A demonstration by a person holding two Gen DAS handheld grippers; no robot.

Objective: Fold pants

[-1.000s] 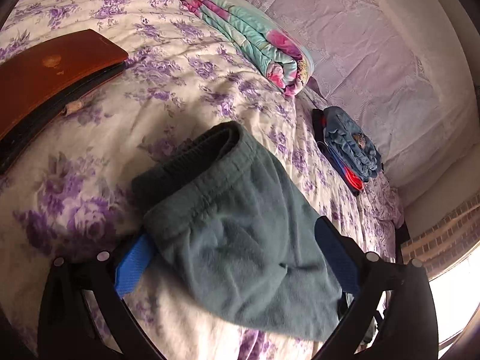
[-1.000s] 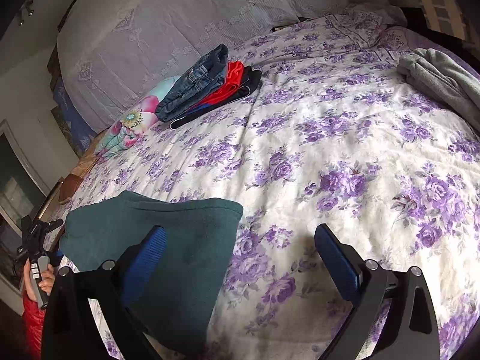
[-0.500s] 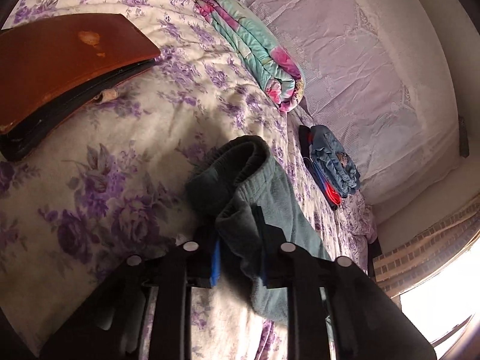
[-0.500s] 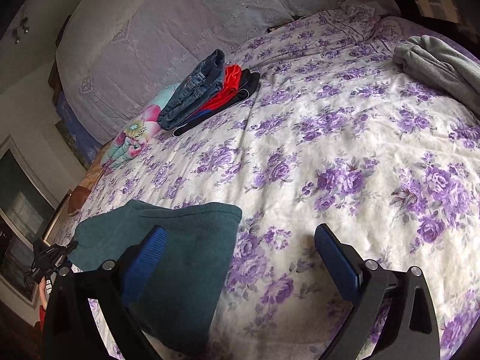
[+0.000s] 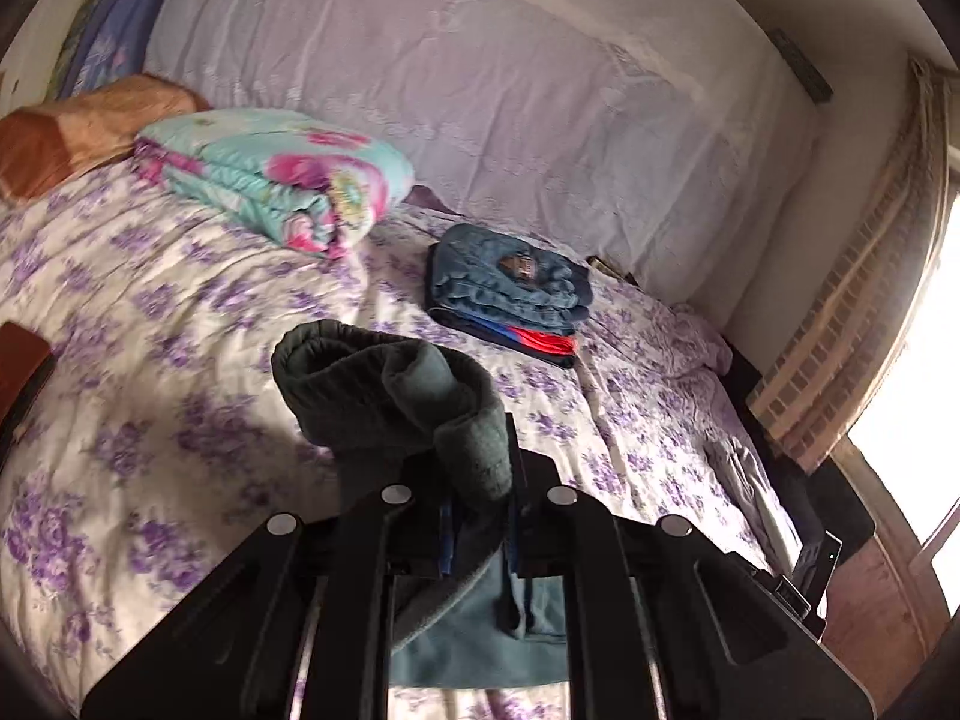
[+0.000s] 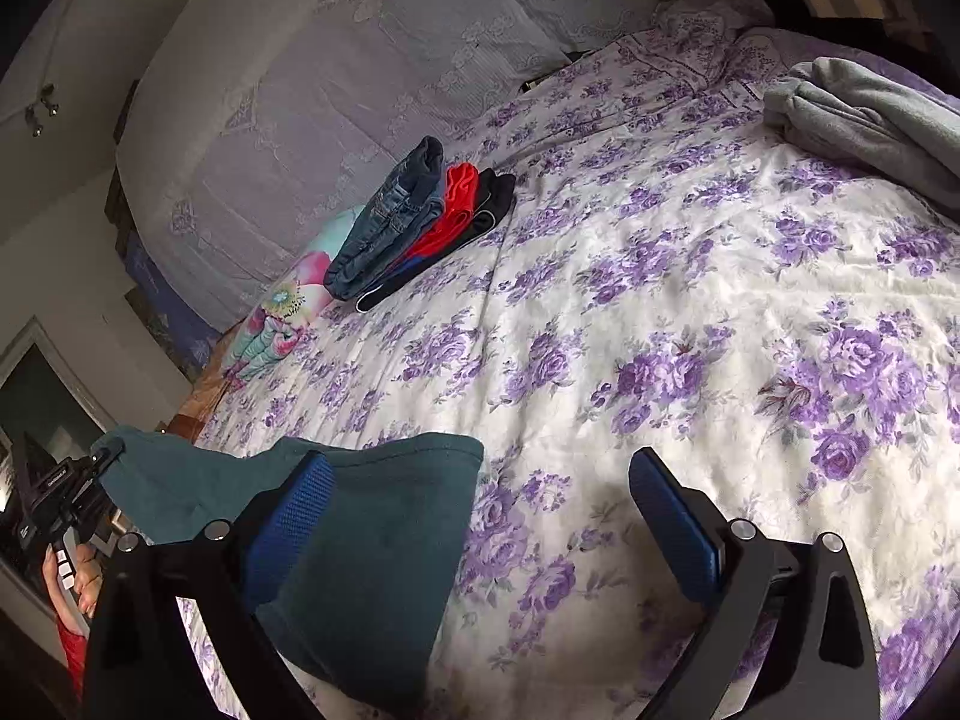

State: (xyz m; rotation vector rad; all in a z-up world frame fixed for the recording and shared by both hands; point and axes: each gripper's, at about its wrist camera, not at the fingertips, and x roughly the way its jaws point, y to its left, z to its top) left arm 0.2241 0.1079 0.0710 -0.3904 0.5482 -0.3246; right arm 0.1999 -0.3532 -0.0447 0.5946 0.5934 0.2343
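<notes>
The teal fleece pants [image 5: 414,402] bunch up in front of my left gripper [image 5: 477,531], which is shut on their edge and holds it lifted above the bed. In the right wrist view the same pants [image 6: 360,516] lie folded at the lower left of the floral bedspread [image 6: 690,312]. My right gripper [image 6: 480,516] is open and empty; its left finger [image 6: 288,516] hangs over the pants and its right finger [image 6: 678,516] over bare bedspread. The left gripper [image 6: 57,498] shows at the far left, holding the pants' raised corner.
A stack of folded clothes, jeans on top [image 5: 510,282], lies by the lace-covered headboard [image 5: 480,90]; it also shows in the right wrist view [image 6: 420,216]. A rolled floral quilt [image 5: 276,174] is at the back left. Grey pants [image 6: 870,120] lie at the far right.
My left gripper went from open around the pants to shut on their edge, then lifted and swung toward the headboard. The right gripper stayed open and shifted little.
</notes>
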